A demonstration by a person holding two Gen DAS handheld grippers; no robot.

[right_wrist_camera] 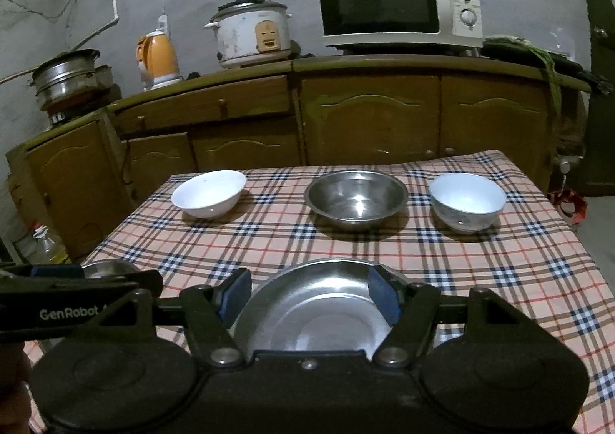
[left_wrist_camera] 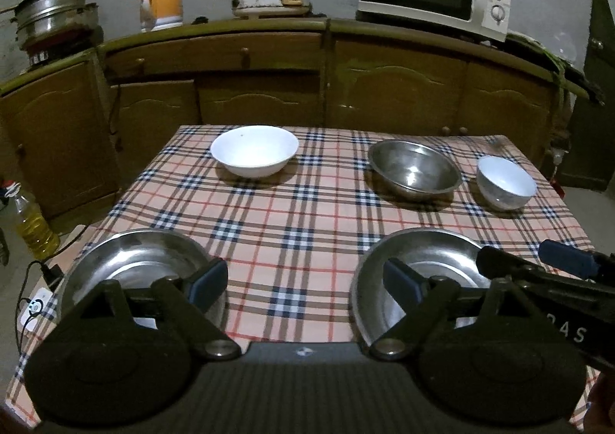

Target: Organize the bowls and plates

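Surroundings: wooden cabinet [right_wrist_camera: 369, 115] behind the table carries a microwave [right_wrist_camera: 399, 5], rice cooker [right_wrist_camera: 251, 34] and orange kettle [right_wrist_camera: 159, 59].
Far row on the checked tablecloth [right_wrist_camera: 499, 261]: white bowl [right_wrist_camera: 209, 193], steel bowl [right_wrist_camera: 355, 199], small white bowl [right_wrist_camera: 467, 205], well apart.
Near row: two shiny steel plates, left plate [left_wrist_camera: 134, 265], right plate [right_wrist_camera: 311, 311].
Left gripper [left_wrist_camera: 303, 280]: spread, empty, above the cloth between the plates.
Right gripper [right_wrist_camera: 309, 295]: spread, empty, over the right plate.

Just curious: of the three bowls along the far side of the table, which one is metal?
The middle bowl is shiny steel; the wide bowl to its left and the deeper bowl to its right are white.
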